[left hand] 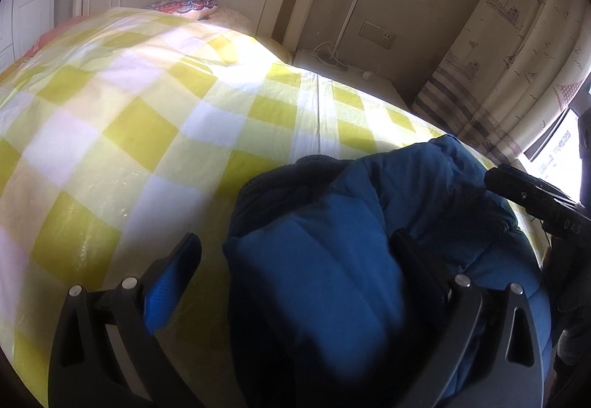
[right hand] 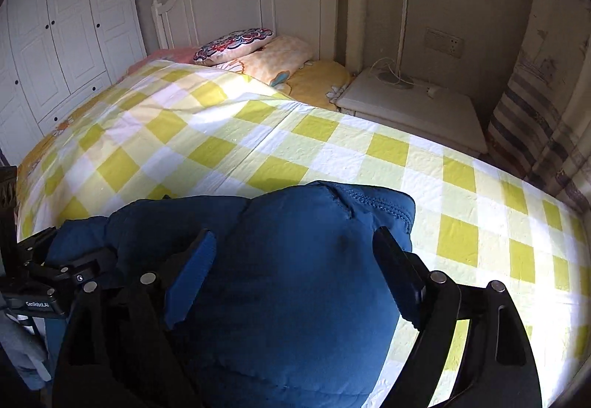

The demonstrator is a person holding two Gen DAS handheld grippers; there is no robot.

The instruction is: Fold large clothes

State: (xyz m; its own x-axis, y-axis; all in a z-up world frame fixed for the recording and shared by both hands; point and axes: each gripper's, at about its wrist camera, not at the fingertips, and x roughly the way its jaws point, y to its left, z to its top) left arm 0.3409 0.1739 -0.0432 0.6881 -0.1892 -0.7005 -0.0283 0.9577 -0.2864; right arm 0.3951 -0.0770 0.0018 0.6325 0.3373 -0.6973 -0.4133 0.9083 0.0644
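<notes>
Lying bunched on the yellow-and-white checked bed cover, the padded blue quilted jacket fills the lower centre of both views. The right tongs stand wide, straddling its upper bulge without clamping it. The left tongs also stand wide, one finger on the jacket, the other over bare cover. The jacket's long axis cannot be judged; the right tongs appear better centred for the next grasp.

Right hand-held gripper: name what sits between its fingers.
The blue padded jacket bulges between the right hand-held gripper's open fingers; right wrist view shows it.
</notes>
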